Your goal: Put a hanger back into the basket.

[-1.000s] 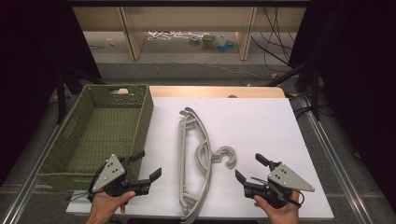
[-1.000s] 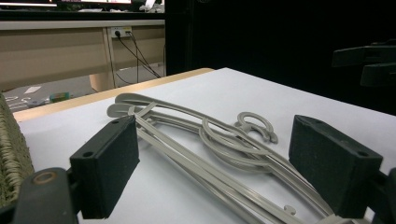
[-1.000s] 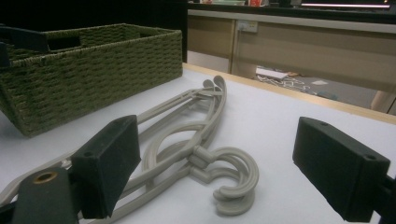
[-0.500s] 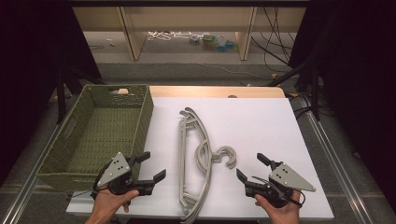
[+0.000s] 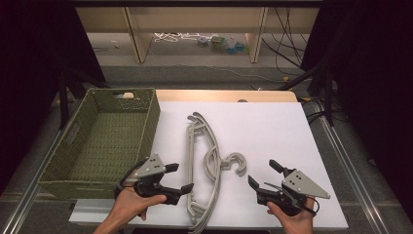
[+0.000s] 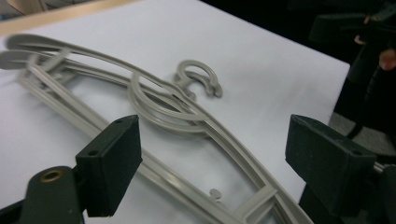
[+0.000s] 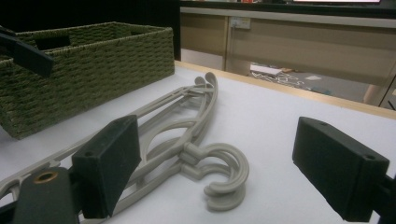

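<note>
Though blurred, basket (image 5: 104,141) beside hangers (image 5: 204,163).

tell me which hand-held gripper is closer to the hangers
The left hand-held gripper: its jaw tip almost touches the stacked grey hangers, while the right hand-held gripper sits farther off.

Both grippers, left (image 5: 176,178) and right (image 5: 263,174), hold jaws apart.

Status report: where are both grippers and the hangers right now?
Left hand-held gripper open, beside hangers. Right hand-held gripper open, near the hooks. Hangers stacked flat on white board, untouched. Basket left; nothing blocking.
</note>
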Tool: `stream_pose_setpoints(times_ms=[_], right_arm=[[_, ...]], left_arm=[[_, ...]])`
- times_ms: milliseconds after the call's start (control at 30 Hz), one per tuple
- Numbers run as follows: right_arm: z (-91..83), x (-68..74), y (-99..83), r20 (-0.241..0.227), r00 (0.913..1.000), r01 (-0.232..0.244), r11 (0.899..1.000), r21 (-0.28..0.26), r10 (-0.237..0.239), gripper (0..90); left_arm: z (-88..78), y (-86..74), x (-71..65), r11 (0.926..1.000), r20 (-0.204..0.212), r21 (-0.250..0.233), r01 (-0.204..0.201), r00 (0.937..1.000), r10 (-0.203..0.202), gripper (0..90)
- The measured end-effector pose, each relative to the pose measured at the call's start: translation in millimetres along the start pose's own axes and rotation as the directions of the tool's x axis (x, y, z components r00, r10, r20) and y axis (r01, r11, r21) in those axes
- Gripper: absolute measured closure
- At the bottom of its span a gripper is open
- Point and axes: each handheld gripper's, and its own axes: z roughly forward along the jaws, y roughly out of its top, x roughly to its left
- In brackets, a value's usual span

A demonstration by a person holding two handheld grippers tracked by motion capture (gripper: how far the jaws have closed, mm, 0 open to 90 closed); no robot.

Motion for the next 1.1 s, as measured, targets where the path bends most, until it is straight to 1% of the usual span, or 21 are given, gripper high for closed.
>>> stream_pose_setpoints(times_ms=[67,133,167,233,267,300,400,467,500,533,567,600,633,667,700,800,867,900,967,1067,1100], right_arm=[[-1.5,-1.1,0.2,0.007,1.0000,0.001,1.000,0.019,-0.002,16.2],[-1.7,-2.3,0.0,0.009,1.0000,-0.001,1.000,0.008,0.001,16.2],[-2.8,-3.2,0.6,0.015,0.9999,0.004,1.000,0.020,-0.004,16.3],[-2.2,-4.7,0.0,0.018,0.9998,0.004,1.000,-0.001,-0.004,16.4],[-2.9,-5.8,0.3,0.016,0.9998,0.009,1.000,0.005,-0.009,16.4],[-3.9,-4.0,0.2,0.015,0.9996,-0.022,1.000,0.019,0.022,16.3],[-3.8,-4.4,0.1,0.007,0.9997,-0.023,1.000,0.020,0.023,16.4],[-3.4,-4.6,0.0,0.005,0.9997,-0.022,1.000,0.021,0.022,16.6],[-2.3,-4.6,-0.7,0.002,0.9998,-0.022,1.000,0.014,0.022,17.1],[-3.0,-5.6,-0.7,0.012,0.9999,-0.009,0.999,0.031,0.008,17.2],[-2.7,-6.2,-1.2,0.017,0.9997,-0.016,0.999,0.036,0.016,17.2],[-1.9,-7.2,-1.8,0.009,0.9996,-0.027,0.999,0.027,0.027,17.2],[-3.0,-8.2,-1.5,0.017,0.9995,-0.026,0.999,0.039,0.026,17.3],[-2.4,-8.9,-2.0,0.018,0.9994,-0.028,0.999,0.024,0.028,17.3],[-3.1,-9.4,-1.9,0.015,0.9995,-0.028,0.999,0.033,0.028,17.3],[-2.6,-9.2,-2.0,0.011,0.9995,-0.031,0.999,0.034,0.030,17.5],[-2.5,-8.6,-1.9,0.001,0.9995,-0.032,0.998,0.048,0.032,17.6],[-0.2,-8.0,-2.7,-0.005,0.9992,-0.039,0.999,0.025,0.039,17.6],[0.0,-7.7,-2.6,-0.012,0.9990,-0.042,0.999,0.024,0.042,18.0],[-0.6,-7.9,-2.3,-0.009,0.9994,-0.034,0.999,0.033,0.034,18.1],[-0.8,-8.0,-2.2,-0.011,0.9993,-0.036,0.999,0.039,0.037,18.1]], left_arm=[[9.7,3.4,-4.5,0.9998,0.006,0.017,-0.006,1.0000,0.006,21.5],[19.7,5.7,-8.7,0.9980,0.028,0.061,-0.014,0.9995,0.012,23.3],[24.9,6.7,-11.1,0.9958,0.032,0.090,-0.015,0.9994,0.013,23.1],[36.0,8.7,-14.9,0.9879,0.049,0.152,-0.032,0.9985,0.024,23.4],[41.1,9.7,-16.7,0.9853,0.042,0.166,-0.040,0.9985,0.034,24.2],[46.9,10.7,-17.7,0.9818,0.053,0.183,-0.049,0.9978,0.040,25.6],[63.8,13.8,-21.6,0.9670,0.061,0.248,-0.060,0.9971,0.046,27.5],[74.5,14.1,-24.2,0.9559,0.060,0.283,-0.079,0.9961,0.065,30.8],[79.3,13.6,-24.2,0.9416,0.072,0.319,-0.108,0.9934,0.090,31.5],[84.2,12.8,-24.6,0.9235,0.081,0.362,-0.128,0.9911,0.106,31.7],[89.8,11.3,-25.2,0.9140,0.088,0.385,-0.128,0.9909,0.101,31.8],[94.2,9.7,-25.7,0.9099,0.076,0.397,-0.119,0.9924,0.097,31.9],[97.5,8.9,-24.6,0.9009,0.073,0.414,-0.130,0.9913,0.110,32.4],[100.8,7.6,-24.7,0.8987,0.063,0.423,-0.114,0.9933,0.096,32.8],[104.1,6.6,-24.0,0.8976,0.064,0.429,-0.101,0.9946,0.082,32.9],[108.4,5.5,-23.0,0.8932,0.055,0.441,-0.088,0.9959,0.072,34.9],[116.1,3.8,-22.7,0.8835,0.055,0.460,-0.087,0.9961,0.069,38.5],[116.1,3.8,-22.7,0.8835,0.055,0.460,-0.087,0.9961,0.069,40.2],[121.3,2.5,-21.0,0.8781,0.053,0.472,-0.076,0.9969,0.058,43.8],[123.4,2.9,-18.0,0.8760,0.042,0.477,-0.073,0.9973,0.061,47.6],[124.1,3.1,-16.9,0.8774,0.040,0.476,-0.063,0.9979,0.050,47.6]])
